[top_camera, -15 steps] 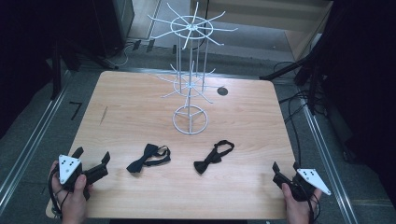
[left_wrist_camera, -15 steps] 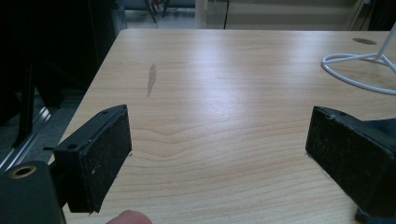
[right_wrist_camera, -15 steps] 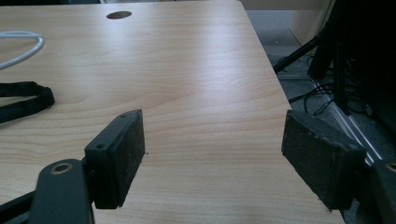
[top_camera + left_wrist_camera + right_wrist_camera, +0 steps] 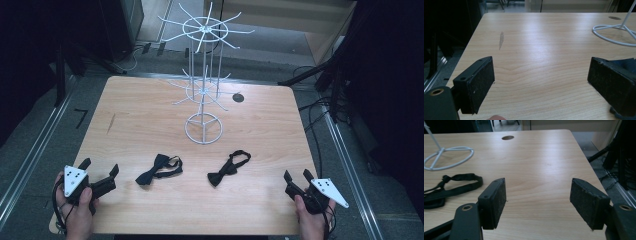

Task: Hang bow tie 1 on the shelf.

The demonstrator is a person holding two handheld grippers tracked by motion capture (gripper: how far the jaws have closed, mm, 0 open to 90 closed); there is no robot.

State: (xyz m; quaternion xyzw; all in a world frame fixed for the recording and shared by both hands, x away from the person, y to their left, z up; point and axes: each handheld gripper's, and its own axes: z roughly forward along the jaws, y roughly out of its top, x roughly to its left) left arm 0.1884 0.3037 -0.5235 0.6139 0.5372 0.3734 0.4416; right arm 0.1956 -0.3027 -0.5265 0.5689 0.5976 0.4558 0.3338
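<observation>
Two black bow ties lie on the wooden table [image 4: 150, 115]: the left bow tie [image 4: 159, 170] and the right bow tie [image 4: 228, 169]. Behind them stands a white wire display rack [image 4: 204, 75] with spoked arms. My left gripper [image 4: 100, 166] rests near the front left corner, open, with bare wood between its jaws [image 4: 541, 82]. A corner of the left bow tie [image 4: 626, 63] peeks from behind its right jaw. At the front right corner my right gripper [image 4: 297, 174] is open and holds nothing [image 4: 539, 200]; the right bow tie's strap [image 4: 454, 186] lies to its left.
The rack's ring base [image 4: 614, 32] [image 4: 449, 157] sits mid-table. A round cable hole [image 4: 238, 97] [image 4: 507, 137] lies at the back right. Cables and dark stands [image 4: 325, 95] crowd the floor beyond the table's right edge. A scuff mark [image 4: 501, 40] streaks the wood at the left.
</observation>
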